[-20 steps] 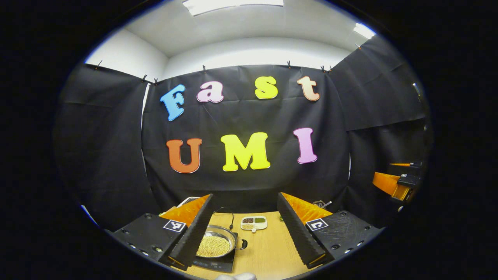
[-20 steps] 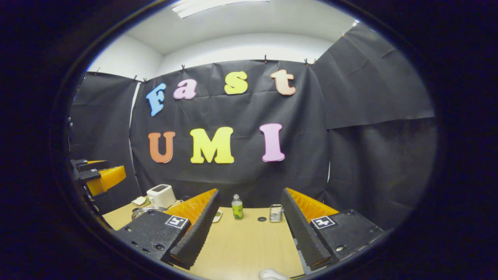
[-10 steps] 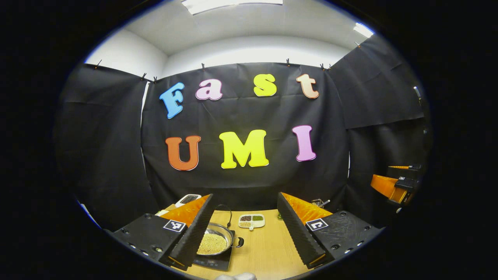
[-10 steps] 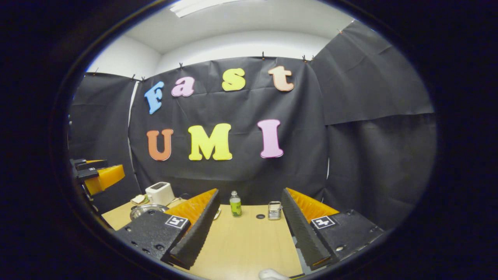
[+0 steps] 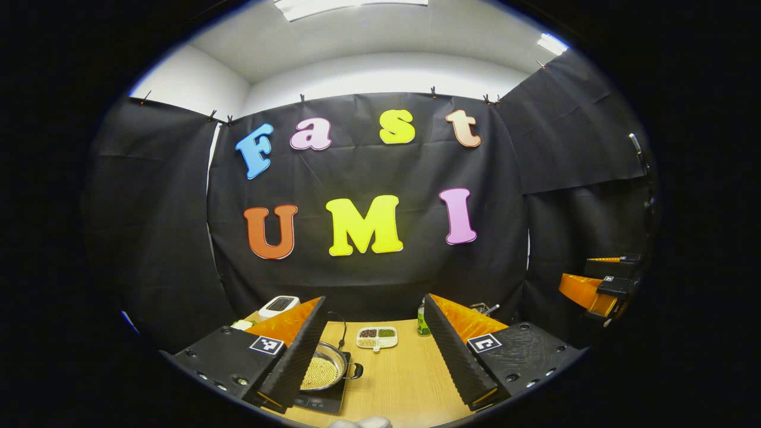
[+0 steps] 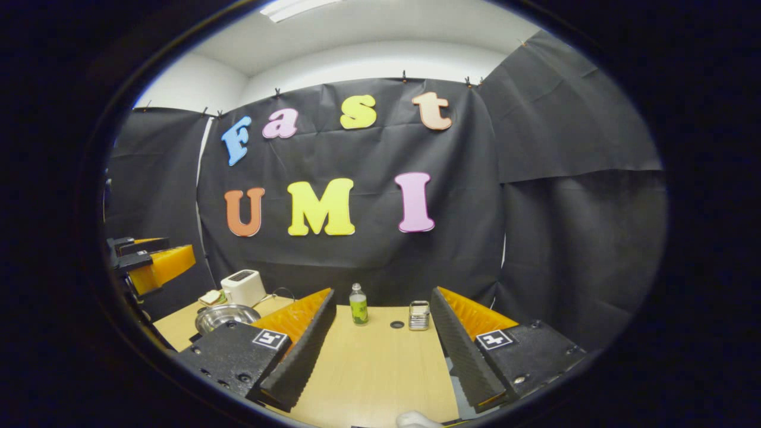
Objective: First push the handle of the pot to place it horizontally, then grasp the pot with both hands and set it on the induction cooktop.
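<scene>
From my left gripper (image 5: 376, 351), jaws spread wide with nothing between them, I see the pot (image 5: 324, 371) low and to the left, already sitting on the induction cooktop (image 5: 318, 401) with yellow grains inside. Its side handle (image 5: 355, 371) points right, across my line of sight, so I judge the placing done. Just behind it lies a divided snack tray (image 5: 377, 337), then a green bottle (image 5: 422, 321). My right gripper (image 6: 380, 351) is equally agape and empty; the pot sits well off to its left, so the left gripper is nearer. Ahead of it stand a toaster (image 6: 242, 287) and a small metal rack (image 6: 419, 315). The wooden table (image 6: 368, 368) is flat, with black cloth walls close around it.
</scene>
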`<move>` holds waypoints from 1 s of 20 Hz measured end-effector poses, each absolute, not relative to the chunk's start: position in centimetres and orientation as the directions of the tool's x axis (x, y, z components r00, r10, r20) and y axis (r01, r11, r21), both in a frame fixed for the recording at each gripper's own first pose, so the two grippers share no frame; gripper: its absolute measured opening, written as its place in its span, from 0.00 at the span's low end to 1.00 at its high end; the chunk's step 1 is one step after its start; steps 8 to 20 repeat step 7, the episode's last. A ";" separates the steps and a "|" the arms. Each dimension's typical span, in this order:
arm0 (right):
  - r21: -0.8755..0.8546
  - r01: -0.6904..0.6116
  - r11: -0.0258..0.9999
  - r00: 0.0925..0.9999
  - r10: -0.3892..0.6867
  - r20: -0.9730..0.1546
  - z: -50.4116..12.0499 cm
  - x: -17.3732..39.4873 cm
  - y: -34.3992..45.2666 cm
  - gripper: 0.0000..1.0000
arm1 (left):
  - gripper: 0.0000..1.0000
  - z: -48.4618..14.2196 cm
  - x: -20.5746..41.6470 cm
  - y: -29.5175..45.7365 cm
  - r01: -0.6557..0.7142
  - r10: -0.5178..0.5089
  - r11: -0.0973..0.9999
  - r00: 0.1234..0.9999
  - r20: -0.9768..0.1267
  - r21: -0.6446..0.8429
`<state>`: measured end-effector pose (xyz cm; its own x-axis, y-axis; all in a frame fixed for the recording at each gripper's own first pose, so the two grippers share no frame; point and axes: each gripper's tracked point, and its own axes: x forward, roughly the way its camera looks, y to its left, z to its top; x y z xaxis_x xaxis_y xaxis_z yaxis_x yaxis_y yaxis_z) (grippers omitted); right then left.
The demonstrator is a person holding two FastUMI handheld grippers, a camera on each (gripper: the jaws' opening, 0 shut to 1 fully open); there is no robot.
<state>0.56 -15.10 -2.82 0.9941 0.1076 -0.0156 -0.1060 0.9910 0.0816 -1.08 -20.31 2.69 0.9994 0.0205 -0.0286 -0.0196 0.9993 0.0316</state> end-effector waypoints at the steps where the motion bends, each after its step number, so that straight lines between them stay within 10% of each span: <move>1: 0.078 -0.109 0.991 0.994 0.110 -0.011 -2.6 0.6 -15.0 1.00 | 0.96 2.6 -0.9 -20.2 -0.021 0.021 0.999 0.999 -0.032 0.028; 20: 0.066 -0.158 0.985 0.987 0.159 -0.003 -2.2 1.9 -13.8 0.99 | 0.96 2.6 -0.6 -18.9 -0.070 0.071 0.997 0.997 -0.035 0.032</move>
